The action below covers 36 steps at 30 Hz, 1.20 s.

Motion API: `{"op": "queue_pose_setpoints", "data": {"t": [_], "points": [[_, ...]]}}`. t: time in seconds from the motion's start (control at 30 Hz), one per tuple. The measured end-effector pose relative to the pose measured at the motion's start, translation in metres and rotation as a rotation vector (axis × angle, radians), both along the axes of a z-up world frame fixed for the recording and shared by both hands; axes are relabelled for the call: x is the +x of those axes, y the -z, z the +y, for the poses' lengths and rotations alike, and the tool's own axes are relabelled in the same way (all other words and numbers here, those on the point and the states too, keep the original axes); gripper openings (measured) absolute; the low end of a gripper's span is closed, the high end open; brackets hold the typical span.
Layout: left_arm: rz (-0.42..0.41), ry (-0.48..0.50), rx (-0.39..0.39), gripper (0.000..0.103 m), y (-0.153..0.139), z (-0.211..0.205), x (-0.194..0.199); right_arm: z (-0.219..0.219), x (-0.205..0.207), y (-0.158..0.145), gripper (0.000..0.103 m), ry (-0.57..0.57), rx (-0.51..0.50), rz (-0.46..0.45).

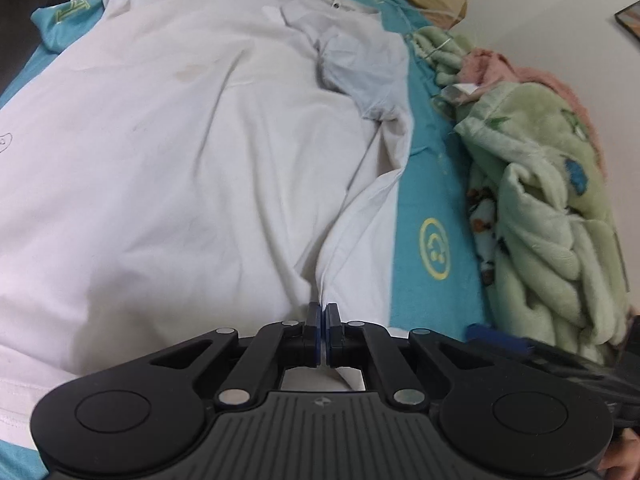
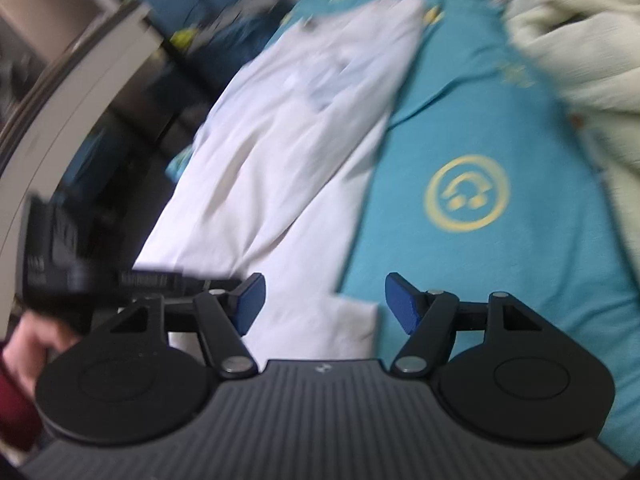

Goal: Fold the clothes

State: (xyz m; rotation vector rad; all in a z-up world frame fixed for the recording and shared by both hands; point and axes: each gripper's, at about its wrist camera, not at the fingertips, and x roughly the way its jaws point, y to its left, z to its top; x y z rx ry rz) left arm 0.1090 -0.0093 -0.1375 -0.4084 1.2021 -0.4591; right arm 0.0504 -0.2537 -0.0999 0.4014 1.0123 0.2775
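Teal bedspread [image 1: 424,184] beside white wall [image 1: 560,8]

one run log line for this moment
left gripper: shut on white shirt hem | right gripper: open above corner | surface: teal sheet

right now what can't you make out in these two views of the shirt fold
- Left wrist view: the white shirt runs off the left and bottom edges; its hem is hidden behind the left gripper.
- Left wrist view: the fabric pinched between the shut jaws is hidden by them.
- Right wrist view: motion blur smears the shirt's collar and the room behind.
- Right wrist view: the right gripper body covers the shirt's near edge.
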Motion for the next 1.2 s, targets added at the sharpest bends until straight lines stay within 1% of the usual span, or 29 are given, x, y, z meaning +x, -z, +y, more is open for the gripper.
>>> {"op": "queue_pose_setpoints", "data": {"t": [0.07,0.1,0.27,0.33,0.4,0.43,0.5,0.6,0.63,0.67,0.7,0.77,0.8,0.87,0.93,1.03,1.1,1.2], "points": [[-0.011,-0.003,-0.017,0.002,-0.002,0.000,0.000,0.005,0.008,0.006,0.068,0.013,-0.046,0.032],[-0.013,-0.008,-0.018,0.002,-0.002,0.001,0.000,0.005,0.013,0.009,0.068,0.022,-0.048,0.043],[-0.004,-0.023,-0.013,0.002,0.002,0.005,0.000,0.001,0.042,0.040,0.068,0.012,-0.006,0.161],[-0.007,-0.026,-0.011,0.002,0.002,0.008,0.000,0.004,0.048,0.049,0.071,-0.027,0.023,0.196],[-0.010,-0.031,-0.010,0.002,0.002,0.010,0.001,0.006,0.049,0.049,0.071,-0.092,0.099,0.199],[-0.011,-0.032,-0.009,0.002,0.003,0.010,0.002,0.007,0.048,0.049,0.071,-0.125,0.154,0.212],[-0.012,-0.034,-0.007,0.002,0.003,0.012,0.004,0.011,0.045,0.047,0.071,-0.171,0.196,0.226],[-0.015,-0.029,-0.002,0.002,0.004,0.013,0.006,0.024,0.033,0.032,0.068,-0.259,0.172,0.201],[-0.016,-0.026,-0.001,0.002,0.004,0.013,0.007,0.029,0.029,0.027,0.064,-0.289,0.163,0.192],[-0.016,-0.024,-0.001,0.002,0.004,0.013,0.007,0.034,0.025,0.022,0.063,-0.319,0.154,0.182],[-0.016,-0.021,-0.001,0.002,0.005,0.012,0.007,0.041,0.020,0.017,0.059,-0.356,0.129,0.182],[-0.018,-0.015,-0.002,0.002,0.004,0.012,0.006,0.057,0.013,0.011,0.037,-0.419,0.068,0.191],[-0.019,-0.013,-0.003,0.002,0.003,0.012,0.006,0.065,0.009,0.011,0.033,-0.441,0.029,0.201],[-0.021,-0.008,-0.003,0.002,0.002,0.012,0.005,0.080,0.001,0.011,0.020,-0.487,-0.050,0.216],[-0.024,-0.006,0.001,0.002,0.002,0.012,0.003,0.096,-0.008,0.014,0.018,-0.537,-0.122,0.224],[-0.036,-0.008,0.010,0.004,-0.002,0.013,0.000,0.118,-0.022,0.013,0.019,-0.623,-0.194,0.226],[-0.059,-0.016,0.022,0.014,-0.008,0.015,-0.004,0.118,-0.025,-0.001,0.019,-0.641,-0.185,0.199],[-0.147,-0.009,0.058,0.020,-0.028,0.015,-0.010,0.092,-0.012,-0.034,0.021,-0.580,-0.115,0.118]]}}
